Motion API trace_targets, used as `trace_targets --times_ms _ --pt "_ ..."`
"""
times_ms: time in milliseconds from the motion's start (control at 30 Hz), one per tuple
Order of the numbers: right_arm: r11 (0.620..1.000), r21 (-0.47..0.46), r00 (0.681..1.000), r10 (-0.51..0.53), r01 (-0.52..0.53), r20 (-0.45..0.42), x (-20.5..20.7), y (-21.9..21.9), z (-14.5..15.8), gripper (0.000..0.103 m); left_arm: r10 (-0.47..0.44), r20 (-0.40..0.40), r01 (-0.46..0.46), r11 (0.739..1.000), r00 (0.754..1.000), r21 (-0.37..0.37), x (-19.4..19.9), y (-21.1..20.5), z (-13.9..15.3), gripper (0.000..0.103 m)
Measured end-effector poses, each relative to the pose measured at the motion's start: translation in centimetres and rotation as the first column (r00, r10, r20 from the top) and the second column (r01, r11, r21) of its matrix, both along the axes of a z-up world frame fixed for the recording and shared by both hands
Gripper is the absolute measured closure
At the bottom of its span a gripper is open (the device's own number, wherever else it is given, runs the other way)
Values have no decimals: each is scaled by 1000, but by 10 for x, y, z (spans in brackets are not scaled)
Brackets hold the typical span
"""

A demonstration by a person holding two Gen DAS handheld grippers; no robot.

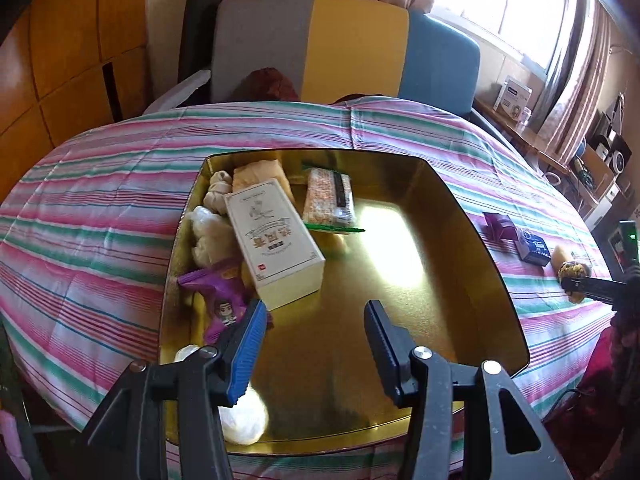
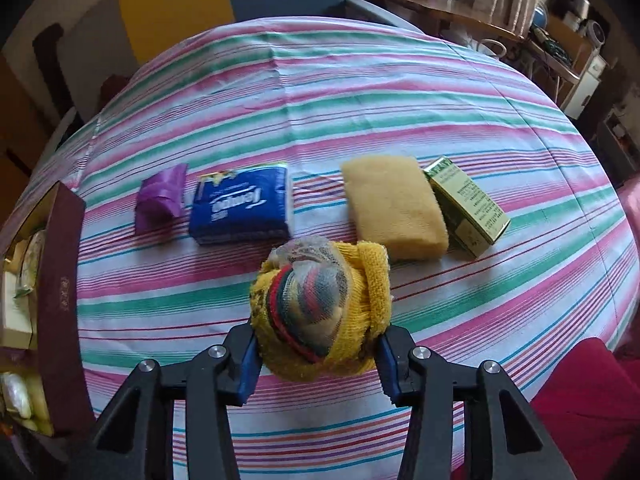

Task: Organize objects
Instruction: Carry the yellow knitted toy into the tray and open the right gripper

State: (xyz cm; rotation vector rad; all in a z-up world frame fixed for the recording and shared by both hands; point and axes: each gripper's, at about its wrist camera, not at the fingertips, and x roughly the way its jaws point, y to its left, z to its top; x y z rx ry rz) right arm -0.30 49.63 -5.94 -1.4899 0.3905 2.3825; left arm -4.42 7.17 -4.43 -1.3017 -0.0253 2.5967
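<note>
Yellow knitted cloth bundle (image 2: 320, 308), rolled up with a striped mesh-covered core showing at its end, sits clamped between the blue pads (image 2: 249, 364) of our right gripper (image 2: 318, 360); its long axis runs away from us, toward the far objects, and it hangs just above the striped pink, green and white tablecloth (image 2: 360, 100). Beyond it lie a blue tissue pack (image 2: 244, 208) and a purple folded wrapper (image 2: 160, 198) to the left, a tan rectangular sponge (image 2: 394, 208) and a green-gold carton (image 2: 468, 206) to the right. At the left edge we see the dark red outer wall of the tin (image 2: 60, 280). Our left gripper (image 1: 316, 344) hovers with jaws apart and nothing between them over the gold rectangular tin (image 1: 440, 280), which holds a white printed box (image 1: 276, 244), a purple snack packet (image 1: 224, 296) and a speckled packet (image 1: 328, 200).
</note>
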Motion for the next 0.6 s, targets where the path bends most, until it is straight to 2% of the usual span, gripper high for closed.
trace_targets --times_ms 133,267,433,600 --pt "994 -4 991 107 -108 -85 -3 -42 30 55 26 1 -26 1000 1000 14 0 -12 -1 52" --pt "968 -12 954 247 -252 -167 -18 -96 60 55 68 0 -68 997 998 30 -1 -29 2 52" --pt "892 -35 875 434 -451 -212 -41 -185 73 55 109 -9 -109 993 994 43 0 -48 6 52" --pt "811 -63 807 565 -581 -175 -69 -263 53 55 138 -5 -138 989 990 51 1 -64 6 52"
